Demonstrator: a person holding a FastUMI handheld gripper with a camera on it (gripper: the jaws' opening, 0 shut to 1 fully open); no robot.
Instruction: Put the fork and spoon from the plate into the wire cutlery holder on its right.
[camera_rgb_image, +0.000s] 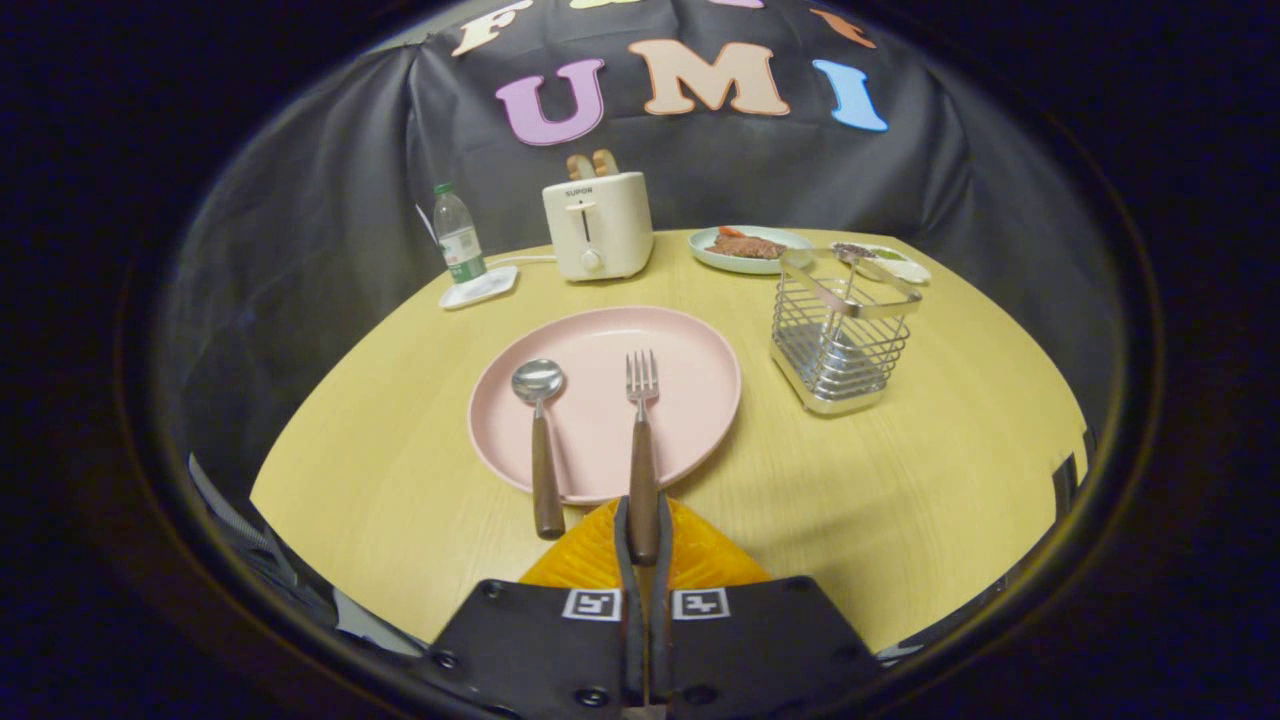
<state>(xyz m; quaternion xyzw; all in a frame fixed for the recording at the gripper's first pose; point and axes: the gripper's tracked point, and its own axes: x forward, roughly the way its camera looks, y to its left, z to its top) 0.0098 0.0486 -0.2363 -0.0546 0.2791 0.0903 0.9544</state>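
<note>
A pink plate (700, 370) lies on the round wooden table just ahead of my fingers. On it are a spoon (541, 440) to the left and a fork (641, 420) to the right, both with brown wooden handles pointing toward me. My gripper (643, 515) is shut on the near end of the fork's handle, one finger on each side. The fork's tines still rest over the plate. The spoon's handle hangs over the plate's near rim, left of my fingers. The wire cutlery holder (840, 345) stands upright to the right of the plate.
Beyond the plate stand a white toaster (597, 225) with toast in it, a water bottle (458, 235) on a small white tray (482, 288), a plate of food (750, 250) and a small dish (893, 263) behind the holder. The table's edge curves round close on both sides.
</note>
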